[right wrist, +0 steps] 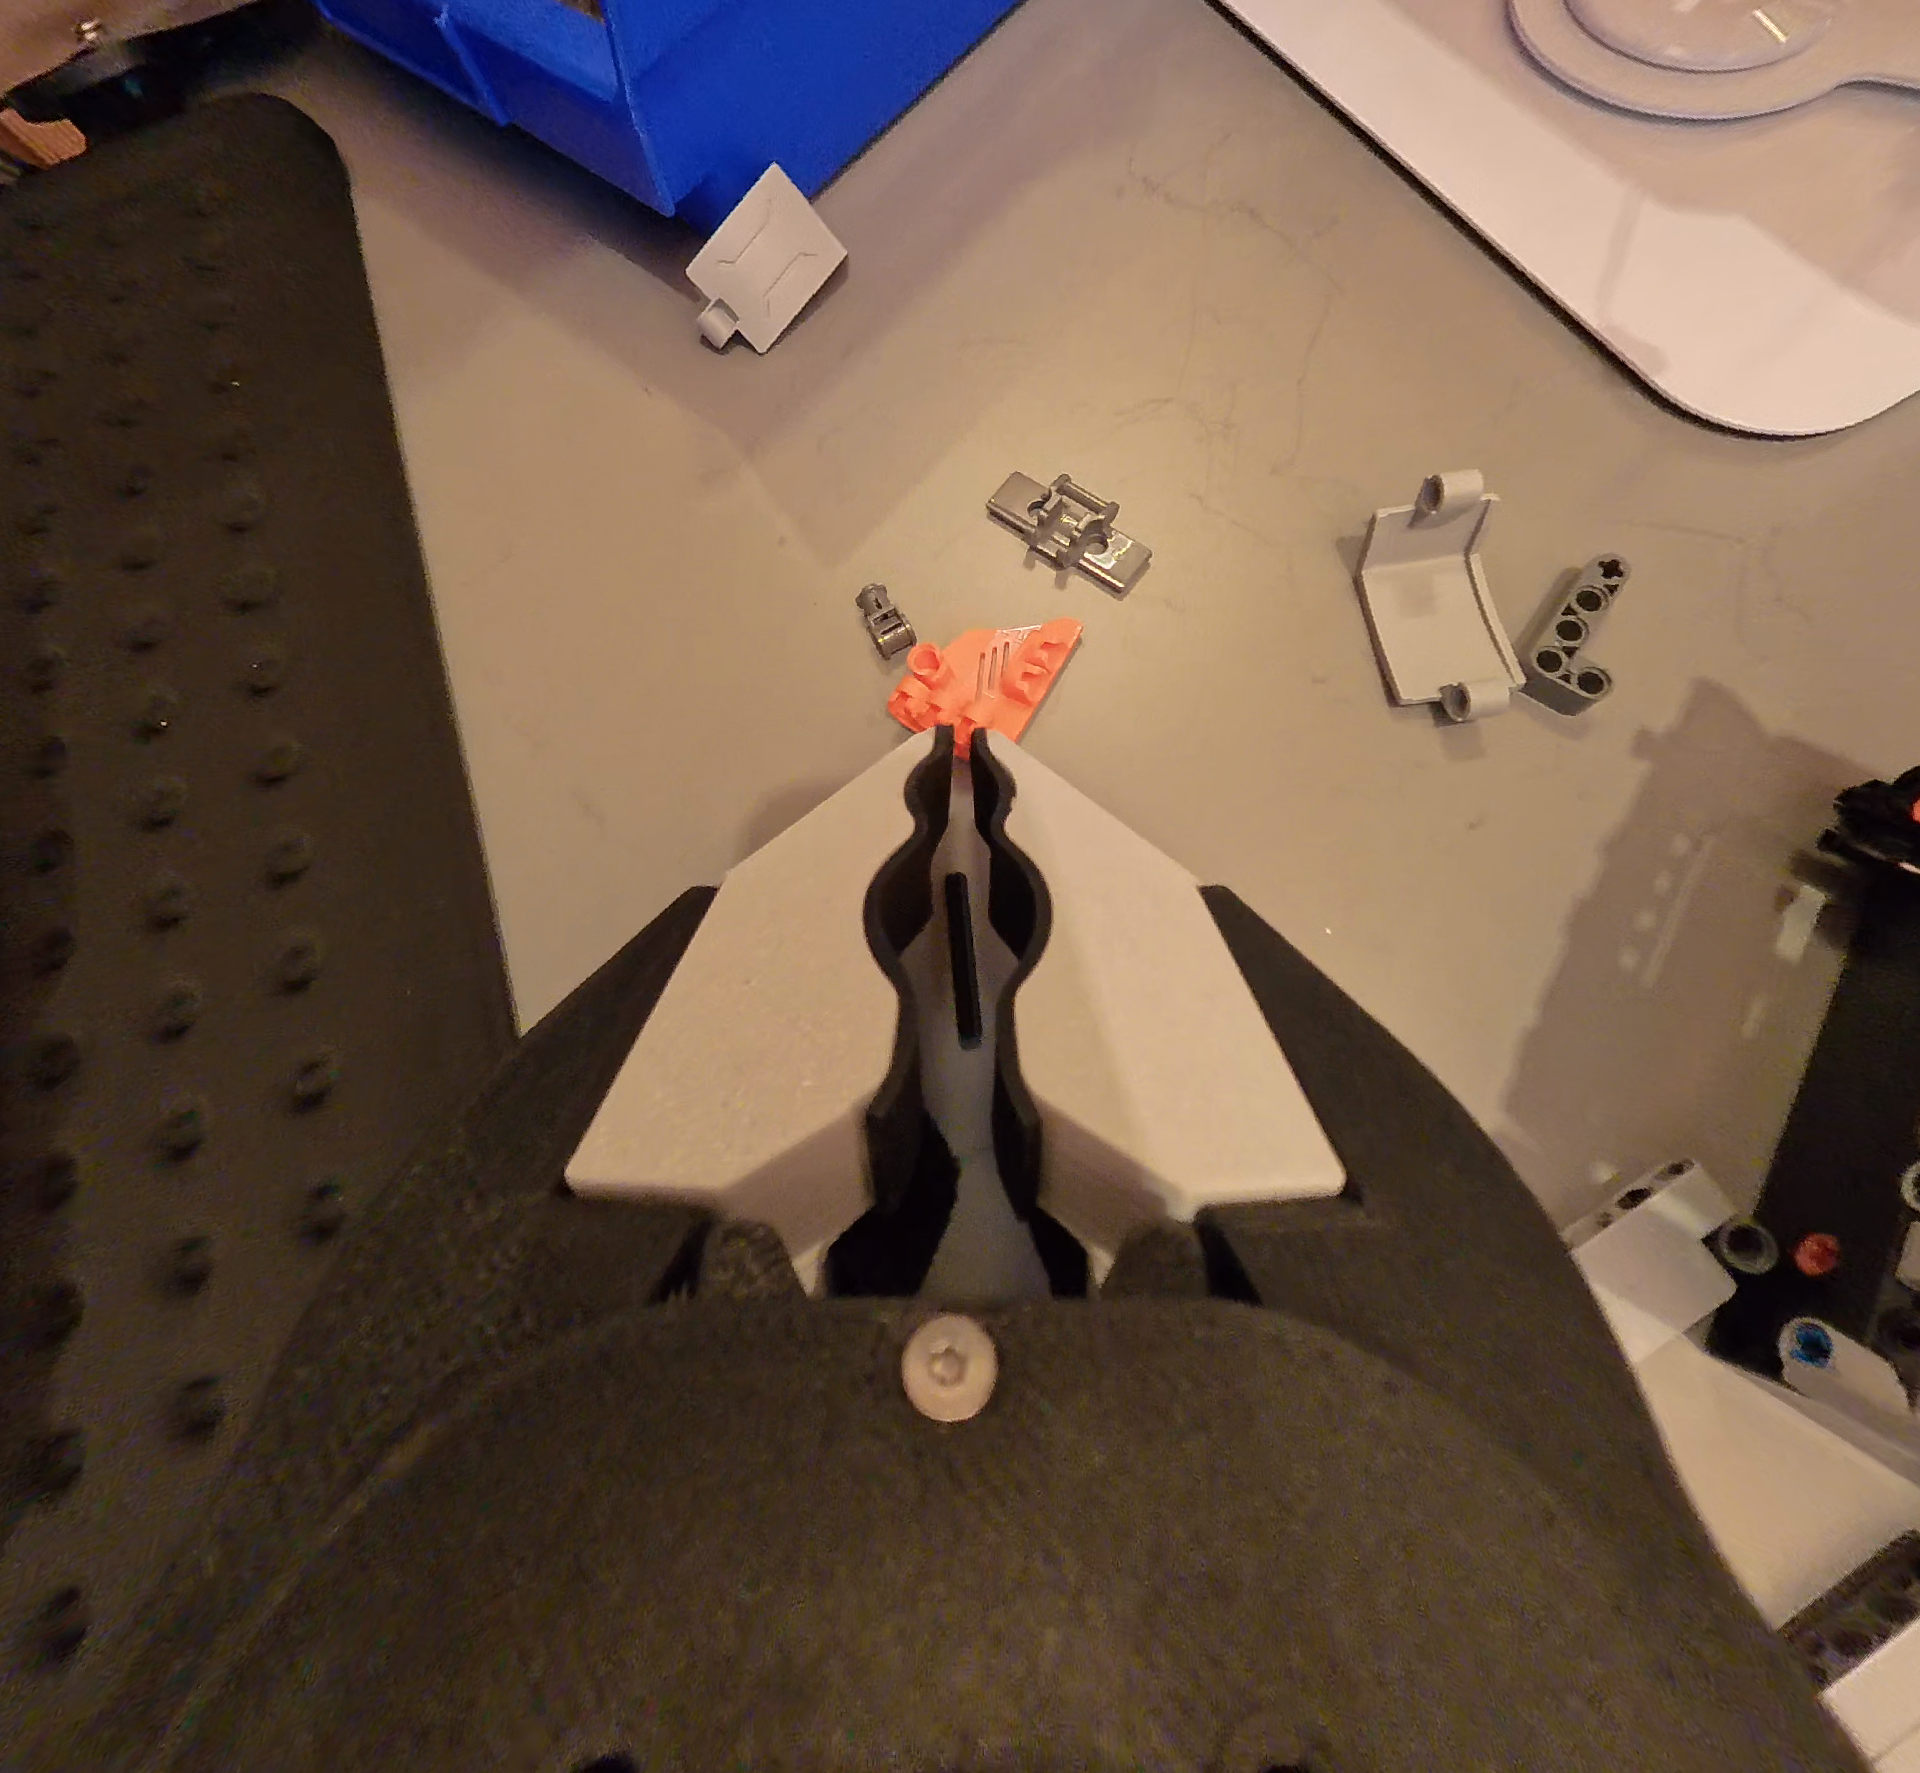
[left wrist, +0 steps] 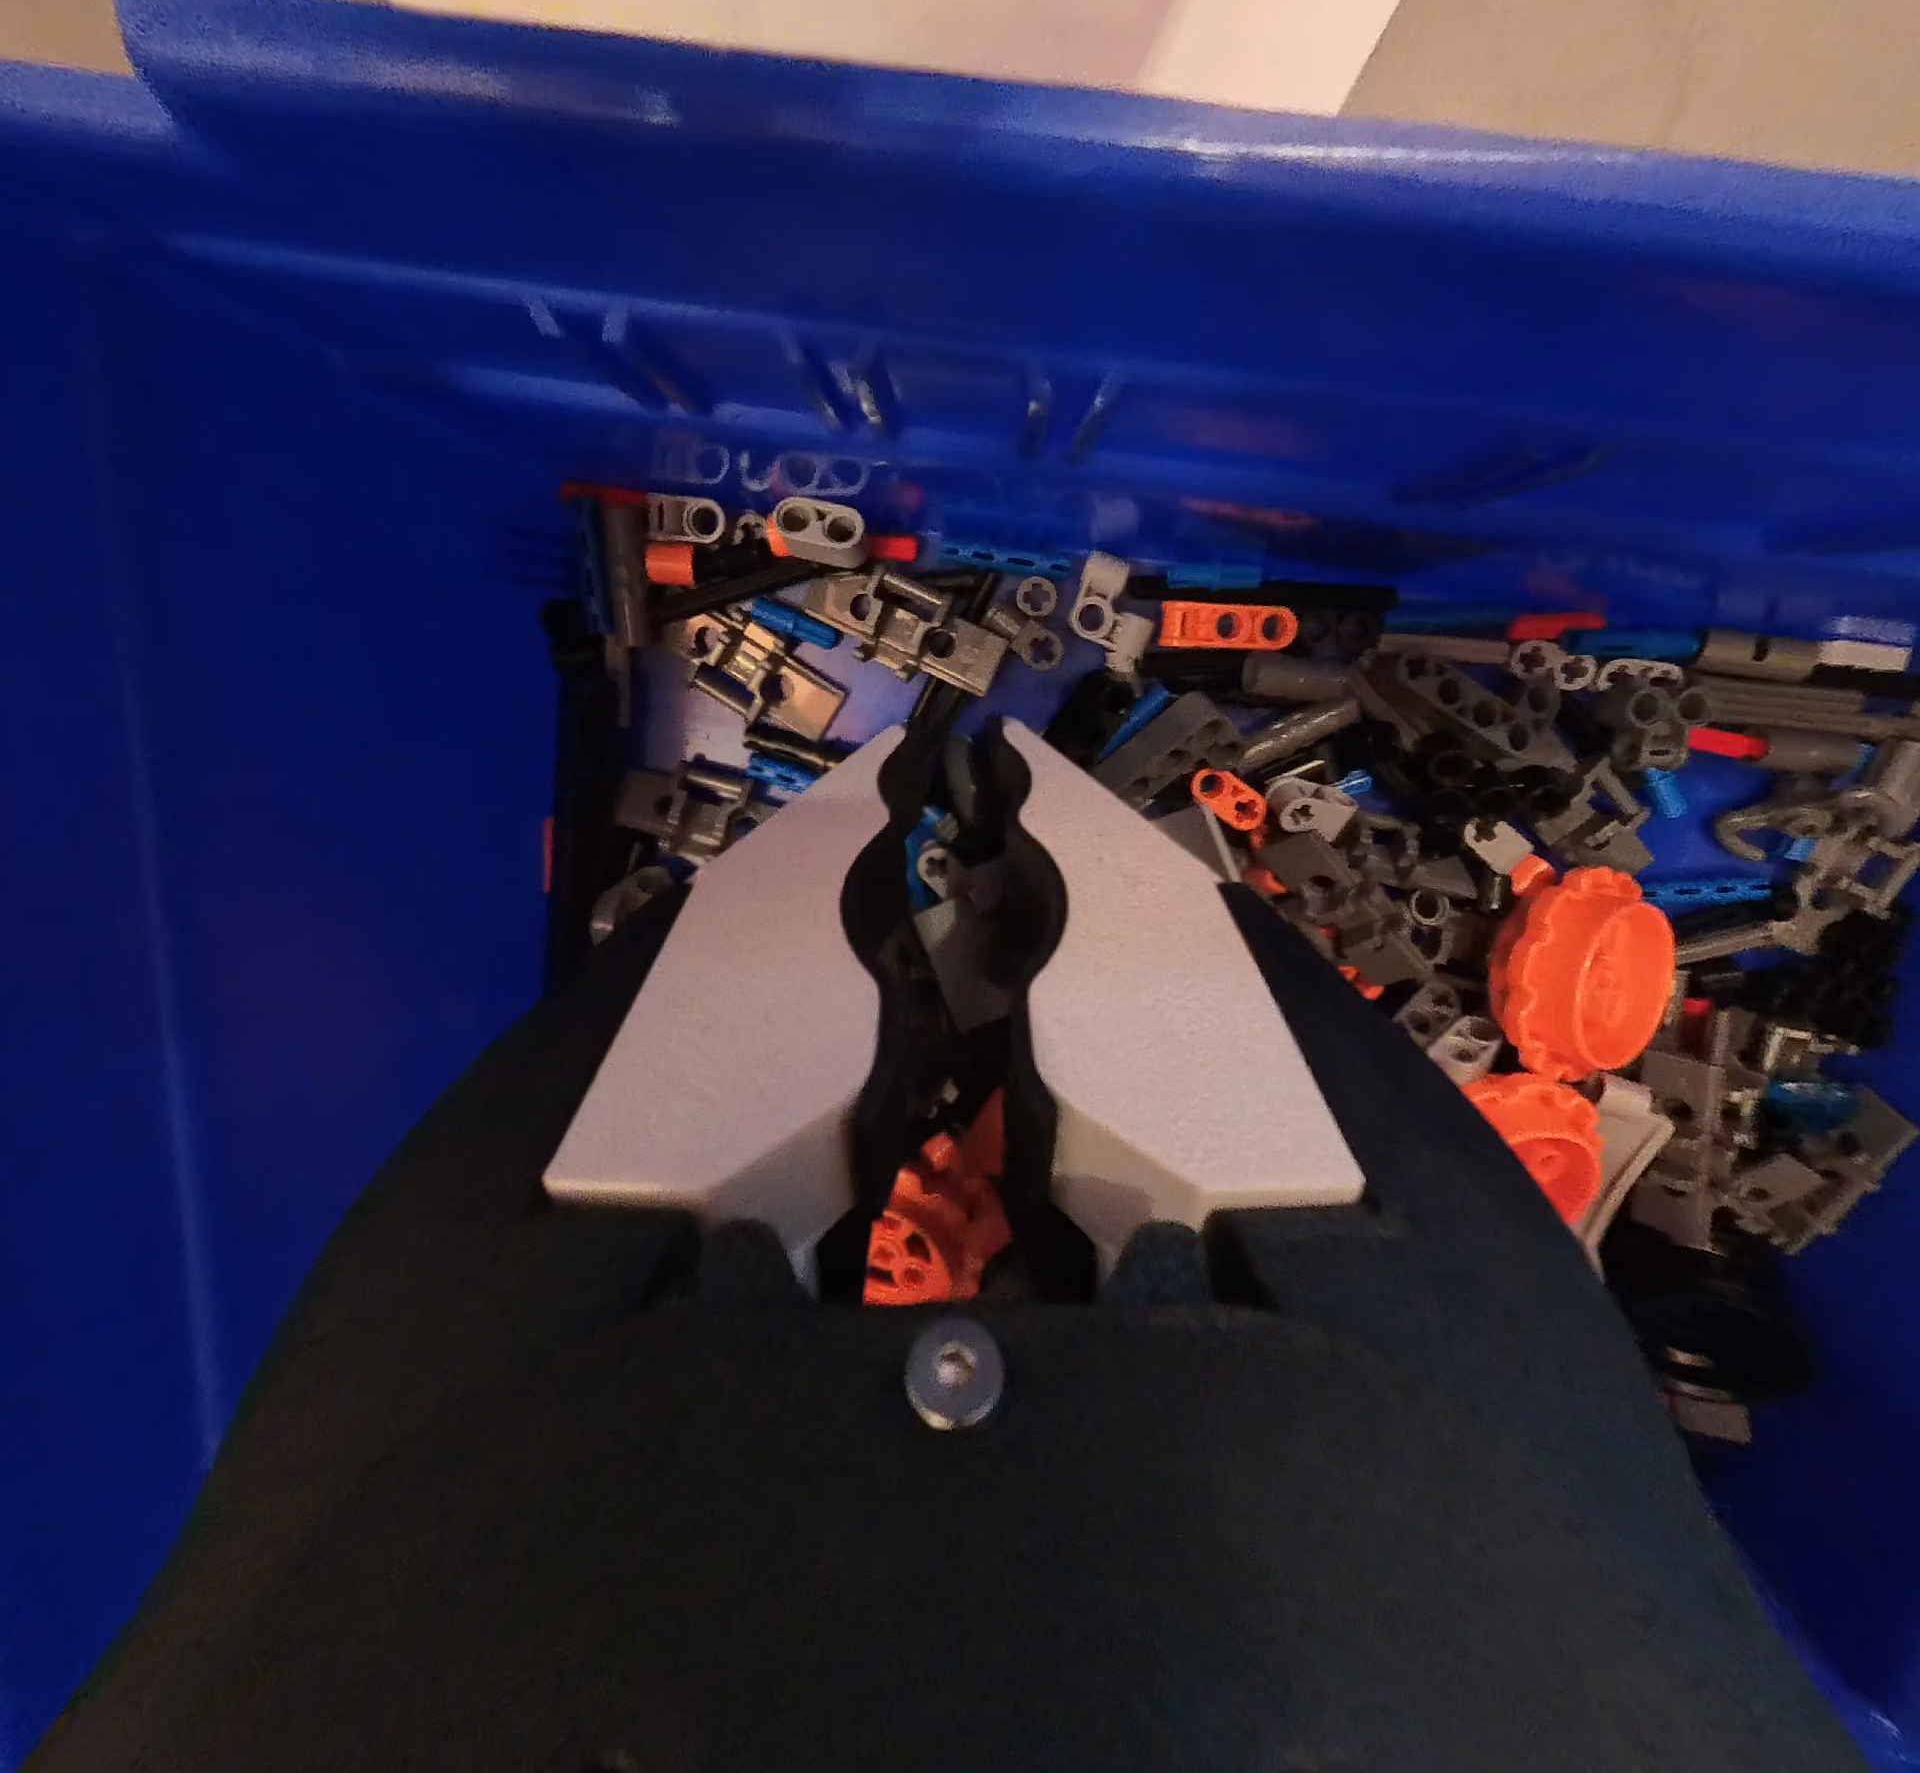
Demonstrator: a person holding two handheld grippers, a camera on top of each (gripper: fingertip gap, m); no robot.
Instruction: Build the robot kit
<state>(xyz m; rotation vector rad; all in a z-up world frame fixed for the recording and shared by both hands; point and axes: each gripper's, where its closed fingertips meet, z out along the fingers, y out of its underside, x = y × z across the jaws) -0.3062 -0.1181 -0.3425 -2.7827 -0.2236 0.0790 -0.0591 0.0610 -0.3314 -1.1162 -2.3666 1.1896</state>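
Note:
In the left wrist view my left gripper (left wrist: 958,757) is down inside a blue bin (left wrist: 312,580), over a heap of grey, black, blue and orange building-toy parts (left wrist: 1403,788). Its tips are closed on a thin black part (left wrist: 961,788) that stands up from the heap. In the right wrist view my right gripper (right wrist: 961,741) is low over a grey table (right wrist: 1195,321). Its tips are shut on the near edge of a flat orange panel piece (right wrist: 987,674). A small grey connector (right wrist: 883,622) lies just left of the orange piece.
Orange wheels (left wrist: 1579,965) lie in the bin at right. On the table lie a grey track link (right wrist: 1070,528), a curved grey panel (right wrist: 1429,601), a grey angled beam (right wrist: 1574,632) and a flat grey panel (right wrist: 769,263) by the blue bin (right wrist: 727,9). A black studded baseplate (right wrist: 156,684) is left, a white board (right wrist: 1558,165) far right. Across from one pair of fingers to the other is roughly 30 cm. The left gripper is farther from the small grey connector (right wrist: 883,622), some 25 cm, than the right, some 4 cm.

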